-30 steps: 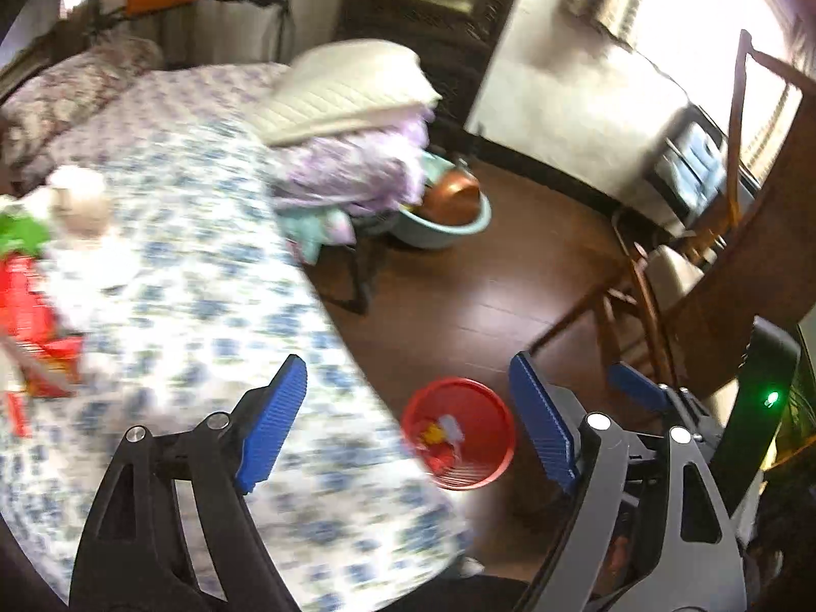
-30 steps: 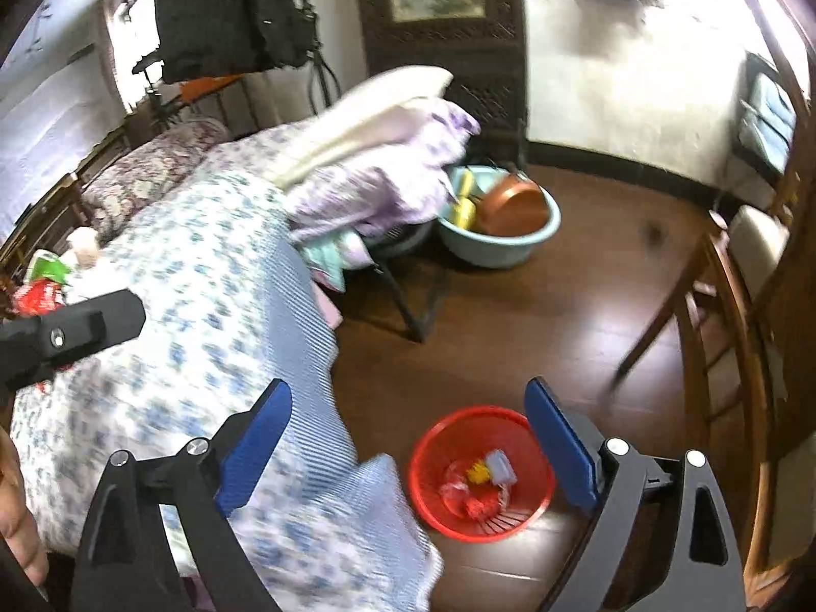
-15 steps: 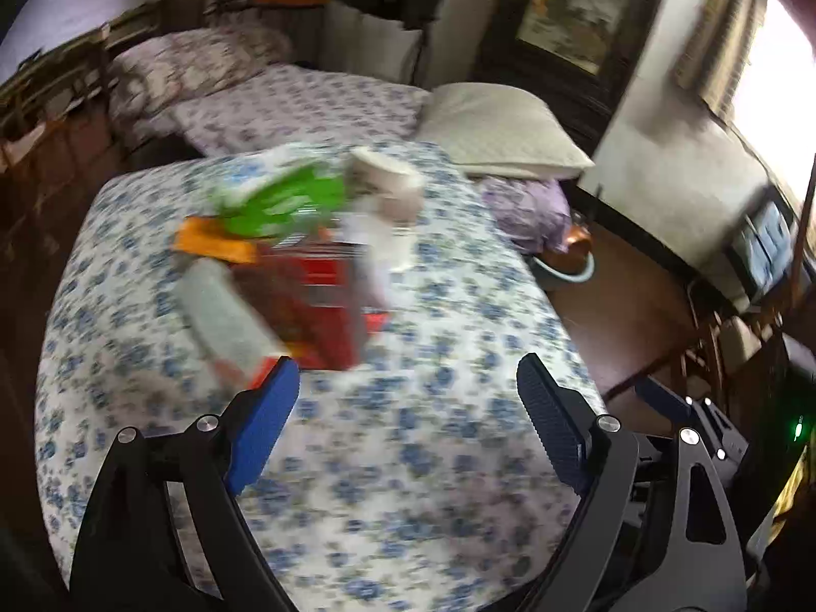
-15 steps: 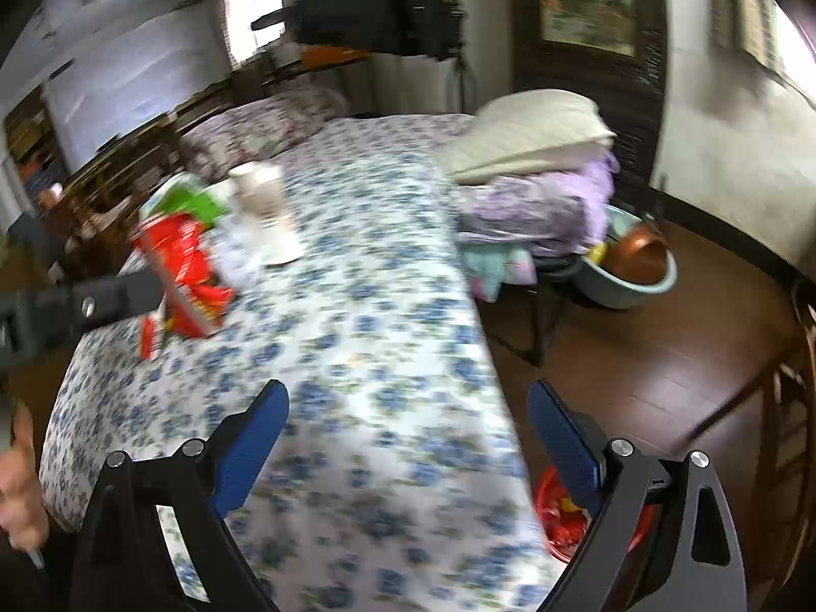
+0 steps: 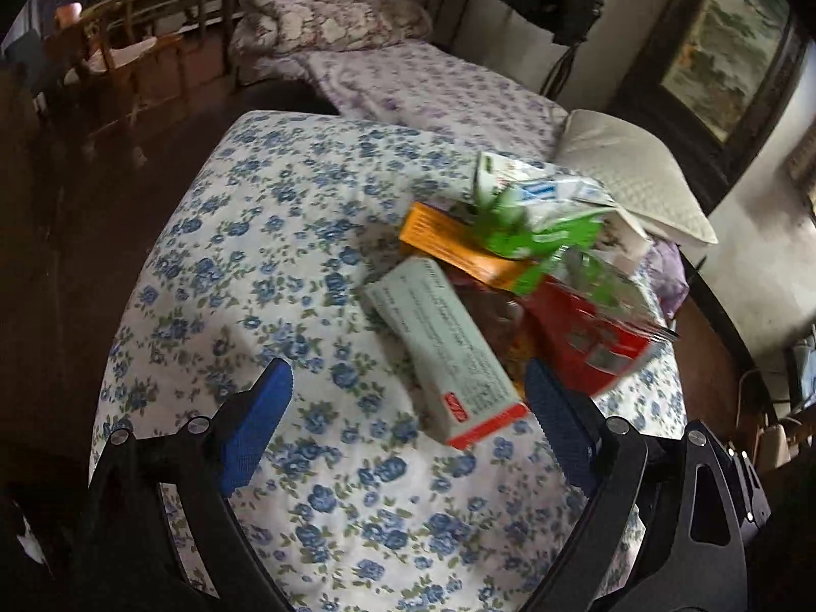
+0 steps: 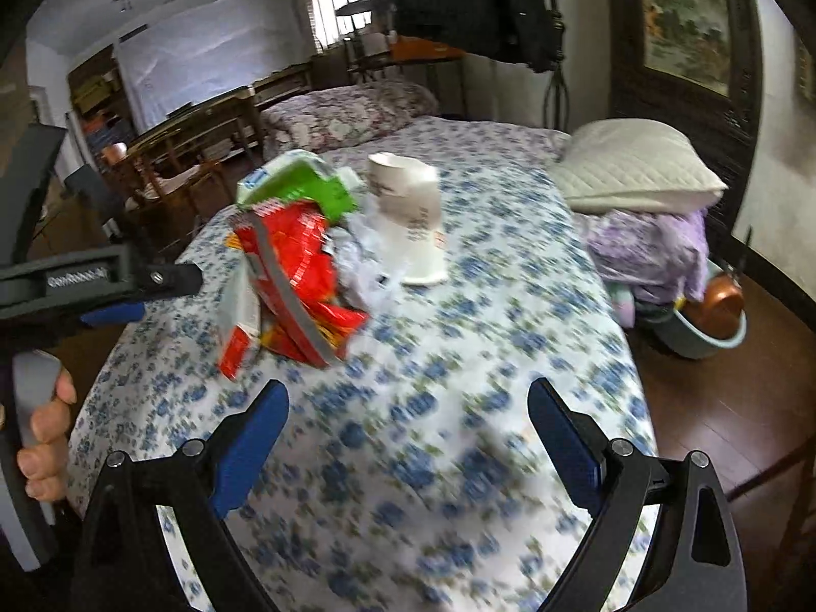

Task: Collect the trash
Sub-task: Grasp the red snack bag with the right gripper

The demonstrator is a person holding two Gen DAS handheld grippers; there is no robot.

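A heap of trash lies on the blue-flowered tablecloth point(image 5: 265, 255). In the left wrist view it shows a pale carton with a red end point(image 5: 443, 352), an orange box point(image 5: 454, 245), a green wrapper point(image 5: 530, 234) and a red packet point(image 5: 586, 326). My left gripper point(image 5: 405, 387) hovers just short of the carton, jaws opening, pads touching nothing. The right wrist view adds a white paper cup point(image 6: 408, 214) and crumpled paper point(image 6: 367, 260) beside the red packet point(image 6: 301, 265). My right gripper point(image 6: 408, 408) is open and empty over the cloth, nearer than the heap.
The left gripper point(image 6: 117, 301) and the hand point(image 6: 46, 423) holding it fill the right wrist view's left edge. A pillow point(image 6: 637, 168) on folded bedding lies beyond the table, and a basin point(image 6: 709, 336) holding a copper pot sits on the floor. Wooden chairs point(image 5: 132, 66) stand far left.
Both views swung from the floor and the red basket up onto the table. The trash heap now lies close ahead of both grippers, and the basket is out of sight.
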